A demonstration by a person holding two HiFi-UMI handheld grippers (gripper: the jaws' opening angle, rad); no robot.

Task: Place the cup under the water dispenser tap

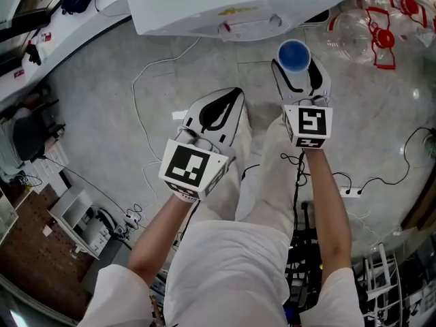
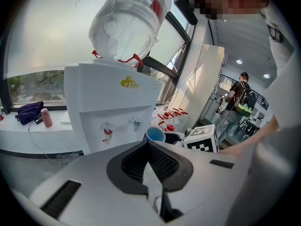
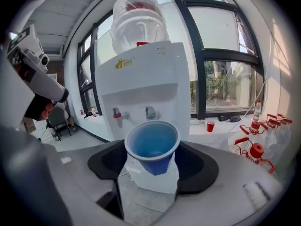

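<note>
Carry step: with the right gripper (image 1: 297, 72) clamping the blue cup (image 3: 151, 149) and the left gripper (image 1: 229, 103) closed empty, the next move likely requires advancing beneath the water dispenser tap (image 3: 149, 111).

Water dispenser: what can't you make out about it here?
- Spot below the taps: the blue cup covers it in the right gripper view, the left hand-held gripper in the left gripper view.
- Body of the water dispenser: cut by the top edge in the head view.
- The yellow logo: too small to read.
- The bottle: its upper end cut by the edge in the left gripper view.
</note>
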